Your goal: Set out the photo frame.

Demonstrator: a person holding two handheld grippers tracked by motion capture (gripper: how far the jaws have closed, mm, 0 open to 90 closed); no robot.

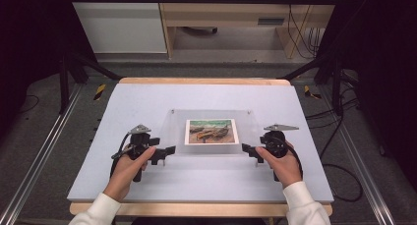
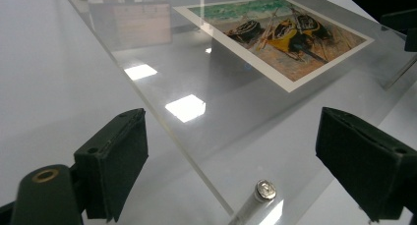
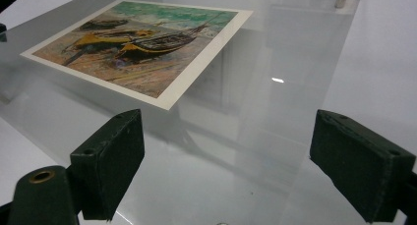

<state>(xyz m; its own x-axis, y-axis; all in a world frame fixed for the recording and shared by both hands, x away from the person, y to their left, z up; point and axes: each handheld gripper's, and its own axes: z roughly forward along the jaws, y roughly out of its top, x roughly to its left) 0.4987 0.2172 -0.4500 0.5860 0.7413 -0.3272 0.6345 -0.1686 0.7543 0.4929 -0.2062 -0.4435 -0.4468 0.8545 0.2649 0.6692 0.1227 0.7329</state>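
Note:
A clear acrylic panel (image 1: 173, 130) lies raised on small metal standoffs (image 2: 260, 192) in the middle of the pale board (image 1: 142, 97). Under it is a print of beached boats (image 1: 212, 131), also seen in the left gripper view (image 2: 280, 36) and the right gripper view (image 3: 137, 48). My left gripper (image 1: 164, 155) stands open at the panel's near left corner, and that corner reaches in between its jaws (image 2: 231, 122) without touching them. At the near right corner my right gripper (image 1: 250, 154) is open too, its jaws (image 3: 226, 122) spread over the panel's edge.
The board sits on a wooden table (image 1: 201, 81) with bare surface all around the panel. Black frame posts (image 1: 64, 82) and cables (image 1: 344, 122) flank the table. A wooden cabinet (image 1: 221, 18) stands beyond the far edge.

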